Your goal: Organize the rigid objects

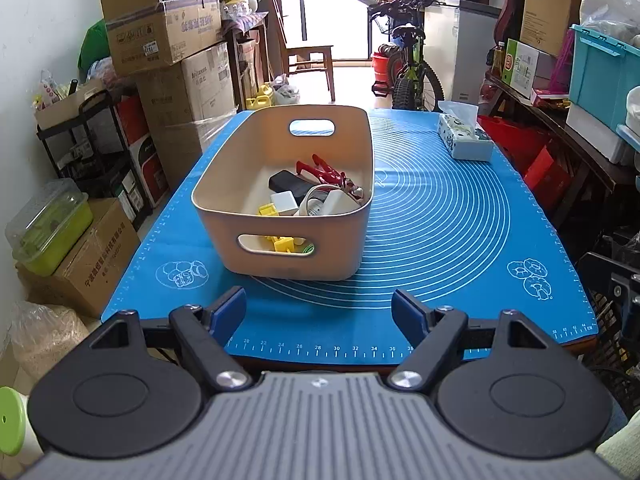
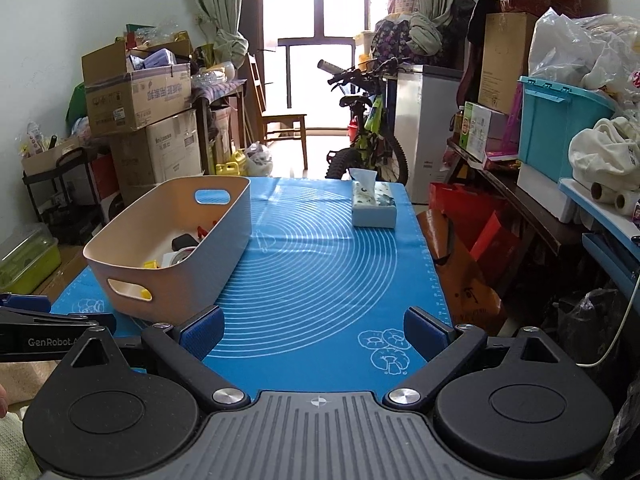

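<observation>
Both grippers, left (image 1: pixel 319 312) and right (image 2: pixel 313 330): fingers spread, empty. Smooth beige plastic bin (image 1: pixel 336 248) holds jumbled hard items; ringed blue mat (image 1: pixel 440 216).

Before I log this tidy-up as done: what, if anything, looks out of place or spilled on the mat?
Nothing stands out. The small items sit jumbled inside the beige bin, none spilled onto the blue mat. The tissue box stands apart at the far corner. Both claws, left and right, are open and empty.

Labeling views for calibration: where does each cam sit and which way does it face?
Left wrist: on the left tongs, open, low at the mat's near edge, facing the bin head-on.
Right wrist: on the right tongs, open, further right, facing down the mat; the left tongs' side pokes in at lower left.
Shared: bin, tissue box, bike.
</observation>
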`<state>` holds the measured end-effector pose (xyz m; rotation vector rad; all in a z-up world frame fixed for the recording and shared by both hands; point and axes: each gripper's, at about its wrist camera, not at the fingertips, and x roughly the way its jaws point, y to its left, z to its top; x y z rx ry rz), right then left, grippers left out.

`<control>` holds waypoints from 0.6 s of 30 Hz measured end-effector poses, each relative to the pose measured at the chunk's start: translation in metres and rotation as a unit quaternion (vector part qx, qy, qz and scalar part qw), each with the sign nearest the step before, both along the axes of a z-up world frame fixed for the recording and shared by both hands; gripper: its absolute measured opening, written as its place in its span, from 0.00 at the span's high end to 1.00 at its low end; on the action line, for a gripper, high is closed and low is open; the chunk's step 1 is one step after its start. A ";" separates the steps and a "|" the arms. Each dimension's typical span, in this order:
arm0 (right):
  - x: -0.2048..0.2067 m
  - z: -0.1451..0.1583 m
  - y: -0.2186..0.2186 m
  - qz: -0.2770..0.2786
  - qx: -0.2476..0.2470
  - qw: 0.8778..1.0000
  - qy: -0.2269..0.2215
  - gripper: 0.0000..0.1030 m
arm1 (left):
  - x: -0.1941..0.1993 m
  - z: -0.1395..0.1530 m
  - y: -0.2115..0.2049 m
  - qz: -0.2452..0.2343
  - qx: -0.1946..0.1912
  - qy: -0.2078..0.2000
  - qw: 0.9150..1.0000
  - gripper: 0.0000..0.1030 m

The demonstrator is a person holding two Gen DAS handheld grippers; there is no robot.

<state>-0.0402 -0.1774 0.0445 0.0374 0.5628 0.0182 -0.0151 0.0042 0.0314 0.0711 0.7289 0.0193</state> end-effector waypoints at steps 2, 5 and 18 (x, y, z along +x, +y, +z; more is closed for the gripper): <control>-0.002 -0.001 0.001 -0.002 0.002 1.000 -0.006 0.07 | -0.002 -0.002 0.000 0.001 0.000 -0.003 1.000 0.22; -0.005 -0.004 0.002 -0.006 0.004 1.000 -0.016 0.07 | -0.005 -0.004 0.000 0.002 -0.001 -0.009 1.000 0.22; -0.013 -0.015 0.008 -0.008 -0.006 0.999 -0.039 0.07 | -0.010 -0.009 -0.004 -0.011 0.001 -0.028 1.000 0.22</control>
